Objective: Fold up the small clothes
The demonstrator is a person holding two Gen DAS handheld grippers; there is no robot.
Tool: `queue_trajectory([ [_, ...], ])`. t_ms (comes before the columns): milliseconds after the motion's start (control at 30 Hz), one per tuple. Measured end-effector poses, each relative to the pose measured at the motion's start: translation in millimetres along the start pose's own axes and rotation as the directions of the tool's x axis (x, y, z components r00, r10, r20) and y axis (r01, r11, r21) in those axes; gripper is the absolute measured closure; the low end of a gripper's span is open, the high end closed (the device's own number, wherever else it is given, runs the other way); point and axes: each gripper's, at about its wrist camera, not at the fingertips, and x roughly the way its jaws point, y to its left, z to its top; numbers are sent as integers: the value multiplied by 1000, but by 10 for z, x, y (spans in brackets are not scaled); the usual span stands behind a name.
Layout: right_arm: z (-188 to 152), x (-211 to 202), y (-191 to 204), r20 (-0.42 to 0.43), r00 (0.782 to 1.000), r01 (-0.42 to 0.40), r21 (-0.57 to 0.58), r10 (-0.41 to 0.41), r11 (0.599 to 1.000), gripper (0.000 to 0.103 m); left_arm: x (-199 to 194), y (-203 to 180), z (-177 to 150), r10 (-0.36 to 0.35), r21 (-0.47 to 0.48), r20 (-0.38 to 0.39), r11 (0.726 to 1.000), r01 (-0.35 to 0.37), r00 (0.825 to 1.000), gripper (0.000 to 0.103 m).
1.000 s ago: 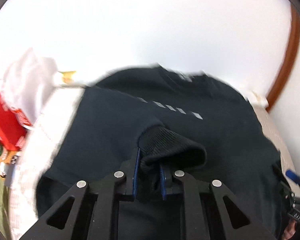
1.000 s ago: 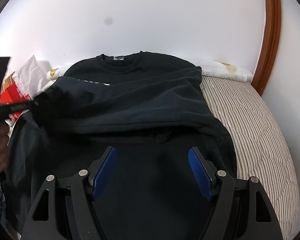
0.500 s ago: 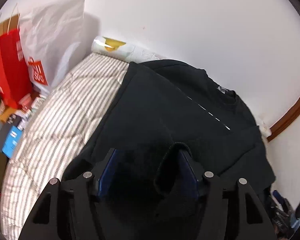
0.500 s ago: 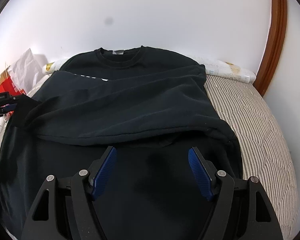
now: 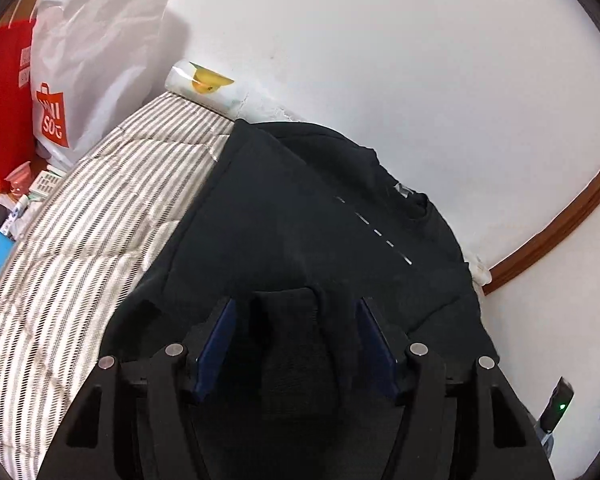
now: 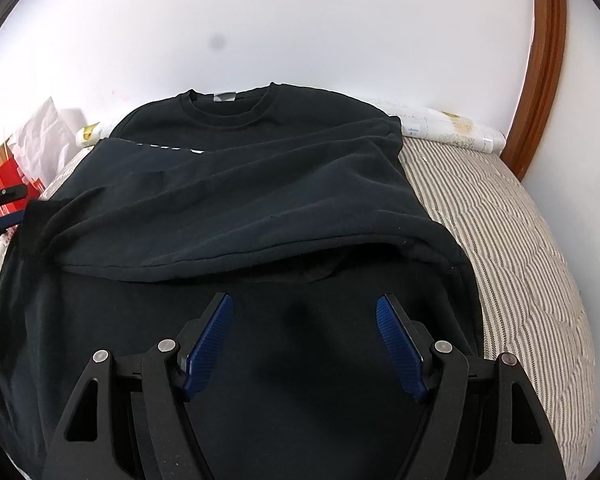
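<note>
Though sleeve-folded — black sweatshirt (image 6: 236,200), flat

A bedroom at home: a striped mattress (image 5: 80,264) against a white wall, shopping bags (image 5: 84,64) (crumpled) beside it.

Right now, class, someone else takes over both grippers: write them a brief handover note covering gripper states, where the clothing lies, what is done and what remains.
Left gripper: jaws have just been opening; the sleeve cuff lies loose between them, not pinched.
Right gripper: open, empty, over the lower body of the black sweatshirt.
Sweatshirt lies on the striped mattress, collar toward the wall.
Done: one sleeve folded across the chest.
Left: remaining folds.
</note>
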Motion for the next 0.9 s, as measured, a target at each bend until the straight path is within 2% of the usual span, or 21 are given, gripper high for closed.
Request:
queue_trajectory([
  [133, -6, 9, 11, 3, 1000, -8, 3, 8, 1000, 29, 98, -30, -62, 50, 63, -32, 997, -48, 998, 41],
  [233, -6, 12, 20, 3, 1000, -11, 0, 11, 1000, 29, 224, -61, -101, 127, 109, -36, 986, -122, 991, 41],
  [400, -7, 6, 22, 3, 1000, -5, -12, 5, 1000, 29, 452, -146, -106, 208, 187, -38, 962, -197, 977, 44],
  [433, -3, 15, 26, 1, 1000, -2, -15, 2, 1000, 29, 491, -176, -107, 223, 204, -37, 956, -211, 974, 58],
  [467, 1, 34, 28, -3, 1000, 4, -19, -4, 1000, 29, 524, -214, -105, 239, 222, -36, 949, -225, 970, 67],
  [500, 8, 63, 28, -6, 1000, 17, -20, -17, 1000, 30, 520, -232, -101, 243, 226, -32, 947, -230, 970, 84],
  [533, 16, 95, 30, -10, 999, 34, -23, -35, 999, 32, 500, -254, -81, 227, 221, -29, 951, -215, 973, 93],
  [600, 26, 156, 27, -18, 998, 66, -27, -67, 997, 38, 406, -331, 2, 187, 214, -2, 960, -182, 982, 94],
  [700, 46, 247, -26, -44, 996, 81, 0, -81, 997, 45, 251, -433, 181, 178, 227, 69, 955, -189, 982, 94],
  [800, 68, 248, -91, -45, 998, 46, 44, -44, 998, 45, 176, -457, 344, 181, 223, 113, 954, -202, 977, 94],
  [900, 98, 247, -118, -38, 999, 31, 67, -28, 997, 45, 212, -442, 443, 189, 203, 120, 956, -211, 975, 94],
])
